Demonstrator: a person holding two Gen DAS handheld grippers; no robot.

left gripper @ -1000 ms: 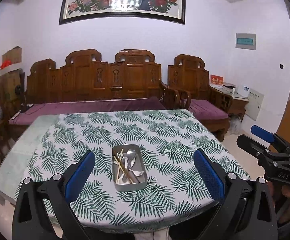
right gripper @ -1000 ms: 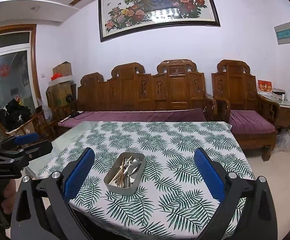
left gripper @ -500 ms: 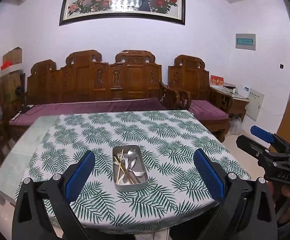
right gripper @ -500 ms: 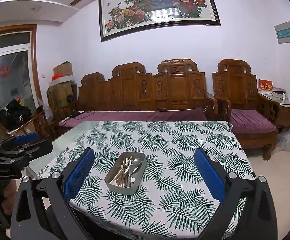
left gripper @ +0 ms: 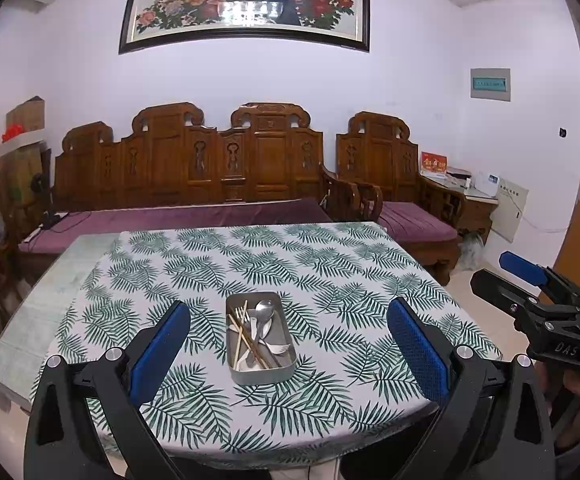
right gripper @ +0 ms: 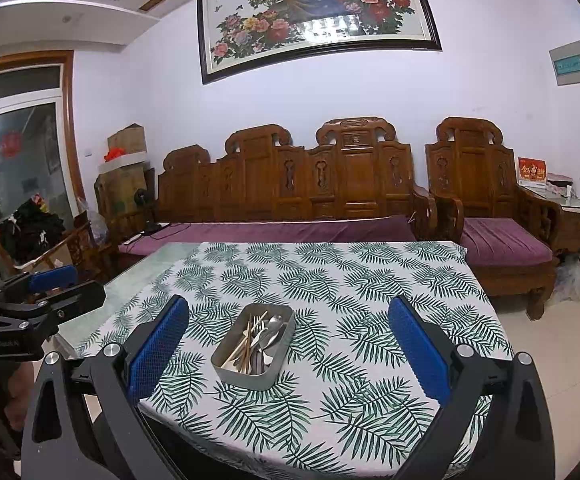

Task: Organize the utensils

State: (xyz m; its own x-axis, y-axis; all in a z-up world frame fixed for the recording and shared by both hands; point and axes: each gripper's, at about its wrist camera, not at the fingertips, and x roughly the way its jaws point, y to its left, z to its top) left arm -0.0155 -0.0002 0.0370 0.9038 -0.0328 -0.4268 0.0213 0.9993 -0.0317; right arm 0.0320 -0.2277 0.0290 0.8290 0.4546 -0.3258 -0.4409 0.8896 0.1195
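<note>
— So, where is the rectangular grey metal tin [left gripper: 260,338] with the utensils?
— Ahead of both grippers, between their blue-padded fingers [left gripper: 162,346], on the palm-leaf tablecloth [right gripper: 369,304].
— And the grip?
— Left gripper [left gripper: 288,344] and right gripper [right gripper: 288,346] are spread wide, holding nothing.

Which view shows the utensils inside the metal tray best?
The left wrist view: it looks down into the metal tray, separating spoon, fork and chopsticks. In the right wrist view, the tray's near wall hides the utensils' lower ends.
</note>
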